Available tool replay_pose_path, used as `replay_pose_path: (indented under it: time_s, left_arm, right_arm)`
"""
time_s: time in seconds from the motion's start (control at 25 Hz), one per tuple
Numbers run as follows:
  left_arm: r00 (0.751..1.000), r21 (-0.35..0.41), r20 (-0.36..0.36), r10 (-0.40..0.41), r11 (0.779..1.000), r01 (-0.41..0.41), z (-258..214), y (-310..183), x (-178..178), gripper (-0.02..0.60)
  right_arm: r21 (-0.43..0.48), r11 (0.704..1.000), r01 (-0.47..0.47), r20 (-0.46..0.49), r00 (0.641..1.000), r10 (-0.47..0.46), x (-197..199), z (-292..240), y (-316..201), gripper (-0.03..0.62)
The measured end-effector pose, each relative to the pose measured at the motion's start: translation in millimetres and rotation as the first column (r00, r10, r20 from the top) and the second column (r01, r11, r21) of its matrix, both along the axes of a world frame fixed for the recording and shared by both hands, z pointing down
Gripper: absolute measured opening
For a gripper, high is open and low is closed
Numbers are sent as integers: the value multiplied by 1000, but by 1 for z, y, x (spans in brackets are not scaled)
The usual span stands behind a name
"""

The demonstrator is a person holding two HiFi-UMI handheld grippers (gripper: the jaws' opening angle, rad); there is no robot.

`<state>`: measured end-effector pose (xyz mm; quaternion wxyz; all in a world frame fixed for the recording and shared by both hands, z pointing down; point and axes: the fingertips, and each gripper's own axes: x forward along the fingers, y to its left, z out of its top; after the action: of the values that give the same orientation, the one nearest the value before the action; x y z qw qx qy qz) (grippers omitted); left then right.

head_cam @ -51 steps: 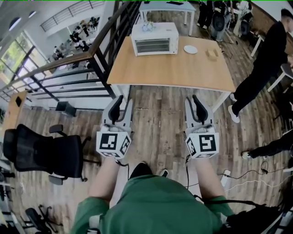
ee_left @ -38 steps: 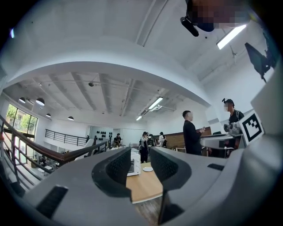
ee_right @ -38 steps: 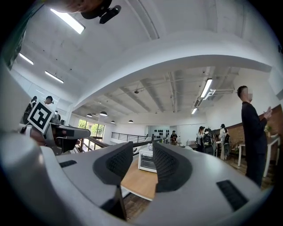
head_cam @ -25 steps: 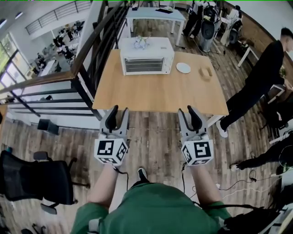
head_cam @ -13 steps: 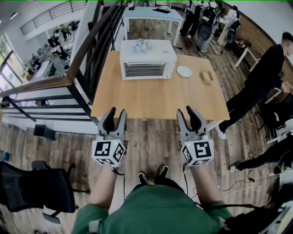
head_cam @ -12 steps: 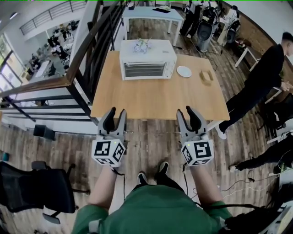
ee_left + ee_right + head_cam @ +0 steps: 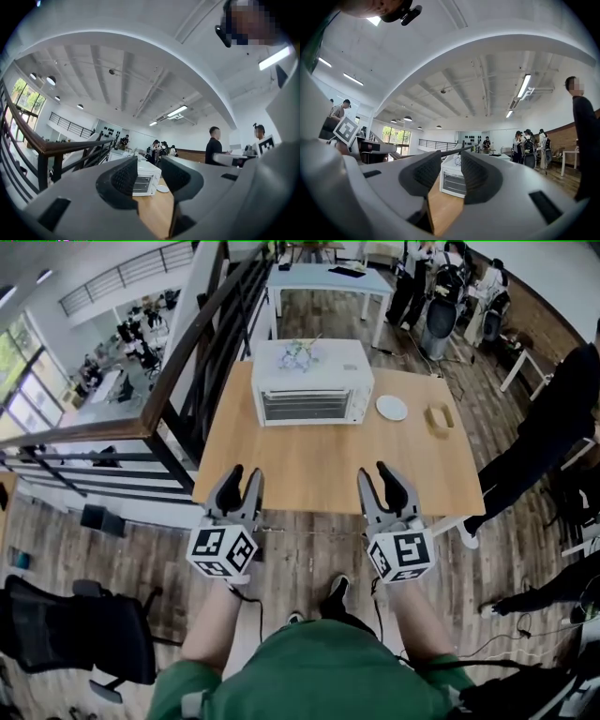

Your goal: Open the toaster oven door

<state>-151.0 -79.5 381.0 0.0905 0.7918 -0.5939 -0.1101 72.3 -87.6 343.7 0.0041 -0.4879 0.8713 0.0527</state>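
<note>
Your left gripper [image 7: 241, 480] and right gripper [image 7: 376, 475] hover at the table's [image 7: 309, 460] near edge, jaws apart and empty, pointing ahead, likely readied for the reach. The toaster oven [image 7: 312, 381] sits mid far edge, its door [image 7: 305, 406] shut and facing you. No writing is legible.

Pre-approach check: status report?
Left gripper, right gripper open, empty, at table near edge. Toaster oven door shut, far side. Nothing in the way.
</note>
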Motion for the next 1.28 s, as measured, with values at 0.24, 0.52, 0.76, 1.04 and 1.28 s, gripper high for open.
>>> replay_pose_path:
  time_s: [0.24, 0.52, 0.76, 1.04, 1.28]
  left_arm:
    - [988, -67, -153, -19, 998, 9, 12, -61, 15, 158]
    - [954, -162, -290, -76, 986, 29, 40, -122, 26, 158]
    - [889, -232, -442, -118, 973, 14, 60, -165, 34, 158]
    - [754, -325, -627, -194, 945, -28, 110, -220, 15, 158]
    - [695, -365, -689, -207, 927, -86, 150, -272, 2, 158]
  right_arm:
    - [-12, 999, 31, 24, 999, -31, 22, 2, -58, 149]
    - [-40, 998, 52, 54, 997, -50, 47, 10, -119, 149]
    - [-65, 995, 76, 85, 994, -70, 66, 17, -157, 149]
    - [-86, 995, 49, 89, 995, -41, 73, 30, -187, 149]
    - [-86, 994, -70, 67, 995, 76, 81, 29, -203, 149]
